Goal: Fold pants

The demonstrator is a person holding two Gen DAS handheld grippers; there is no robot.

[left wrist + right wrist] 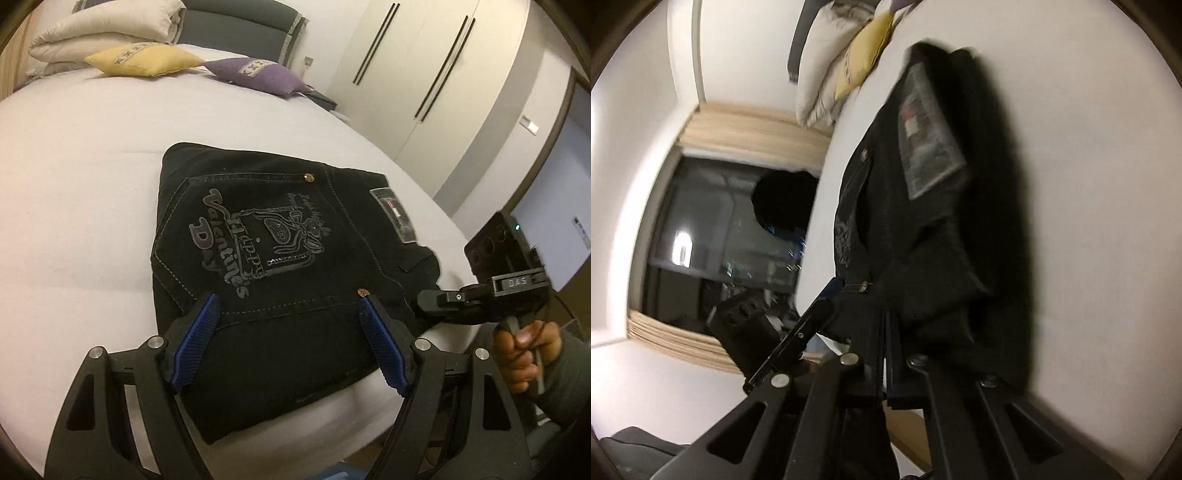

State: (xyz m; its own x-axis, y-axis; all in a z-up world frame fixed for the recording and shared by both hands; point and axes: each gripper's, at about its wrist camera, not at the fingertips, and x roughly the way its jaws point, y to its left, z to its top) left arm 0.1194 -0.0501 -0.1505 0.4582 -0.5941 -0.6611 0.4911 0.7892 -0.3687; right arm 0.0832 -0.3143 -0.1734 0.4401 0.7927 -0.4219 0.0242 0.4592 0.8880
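Note:
Black jeans (280, 266) lie folded into a compact block on the white bed (74, 192), back pocket with grey print facing up. My left gripper (290, 314) is open, its blue pads (195, 339) spread over the near part of the jeans, holding nothing. My right gripper (428, 301) is at the jeans' right edge, held by a hand (524, 354). In the right wrist view its jaws (886, 332) are closed together beside the jeans (923, 192); whether fabric is pinched I cannot tell. The view is turned sideways and blurred.
A yellow cushion (144, 59), a purple cushion (258, 75) and a folded cream duvet (107, 29) lie at the head of the bed. White wardrobe doors (424, 62) stand to the right. A dark window (724, 236) shows in the right wrist view.

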